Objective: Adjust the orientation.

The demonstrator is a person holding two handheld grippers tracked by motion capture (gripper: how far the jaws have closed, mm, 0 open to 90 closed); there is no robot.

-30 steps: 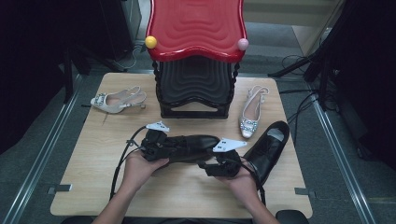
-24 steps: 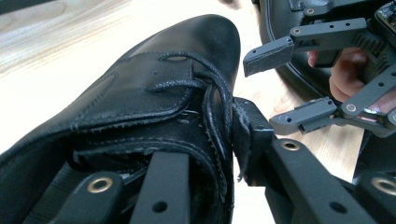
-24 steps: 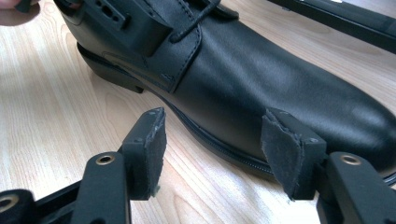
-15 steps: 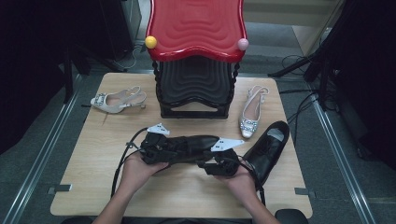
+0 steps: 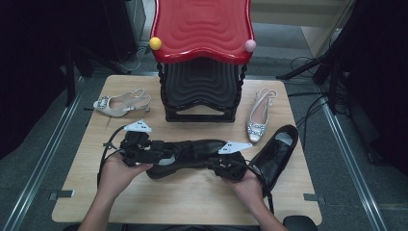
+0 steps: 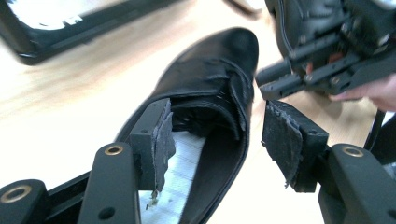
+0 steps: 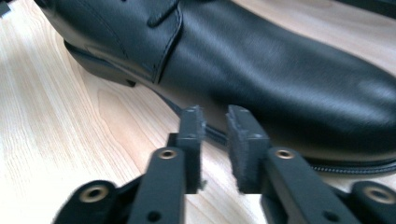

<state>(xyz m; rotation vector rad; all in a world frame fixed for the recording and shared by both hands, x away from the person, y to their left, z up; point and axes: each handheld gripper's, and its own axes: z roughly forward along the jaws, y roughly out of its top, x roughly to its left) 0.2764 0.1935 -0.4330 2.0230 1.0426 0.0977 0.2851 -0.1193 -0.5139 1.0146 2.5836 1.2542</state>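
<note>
Wooden table (image 5: pixel 192 197) carries the red and black rack (image 5: pixel 202 62) at the back, and I've got the black shoe (image 5: pixel 192 153) lying lengthwise mid-table. My left gripper (image 6: pixel 217 140) has just been opening, heel collar between its parted pads (not pinched). Right gripper (image 7: pixel 212 135) has just been closing beside the toe sole, nearly clenched, a thin gap left, nothing in it.

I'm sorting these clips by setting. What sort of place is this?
Probably a lab or recording station, not a home: a small wooden table on a grey floor with metal rails and loose cables, holding shoes and a red-topped shoe rack as props.
</note>
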